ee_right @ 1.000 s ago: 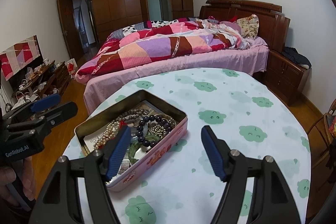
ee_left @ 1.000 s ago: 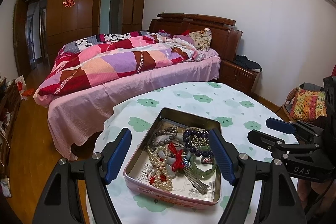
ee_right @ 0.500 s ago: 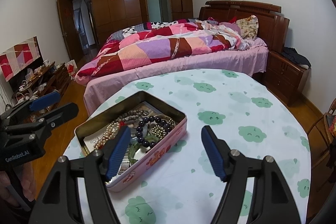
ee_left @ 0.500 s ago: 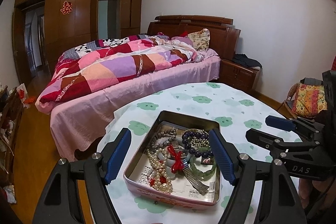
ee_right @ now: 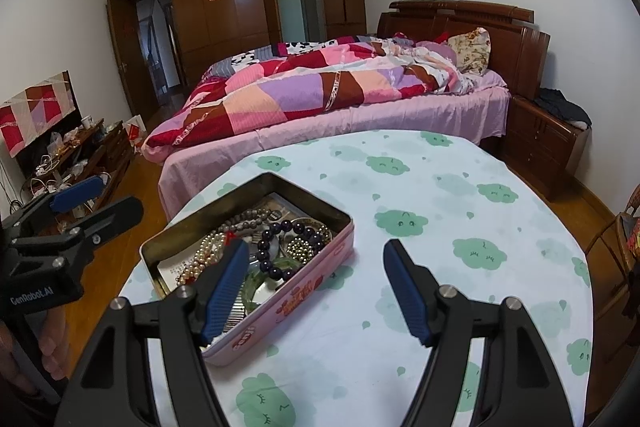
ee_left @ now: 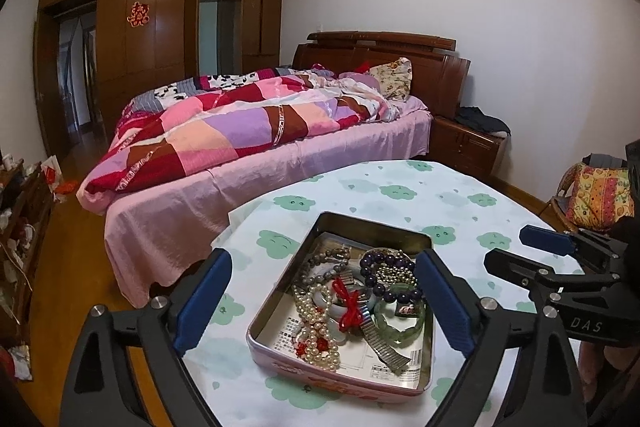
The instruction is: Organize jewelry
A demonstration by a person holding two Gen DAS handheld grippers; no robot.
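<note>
An open pink tin (ee_left: 320,381) (ee_right: 304,291) sits on the table with tangled jewelry inside: a pearl strand (ee_left: 316,327), a dark purple bead bracelet (ee_left: 384,277) (ee_right: 276,247), a green bangle (ee_left: 400,321), a red cord (ee_left: 350,303), a metal watch band (ee_left: 380,343) and a grey bead string (ee_left: 324,263). My left gripper (ee_left: 320,301) is open and empty, its fingers either side of the tin, above it. My right gripper (ee_right: 316,287) is open and empty, over the tin's right edge; it also shows in the left wrist view (ee_left: 516,253).
The round table has a white cloth with green clouds (ee_right: 440,219). A bed with a patchwork quilt (ee_right: 328,87) stands behind it, a nightstand (ee_right: 544,143) to the right, a wicker chair (ee_right: 624,239) at far right, and a cluttered low cabinet (ee_right: 80,155) at left.
Both grippers have stayed open. The left wrist view has shifted slightly, with the tin a little lower and nearer; the right gripper has barely moved.
</note>
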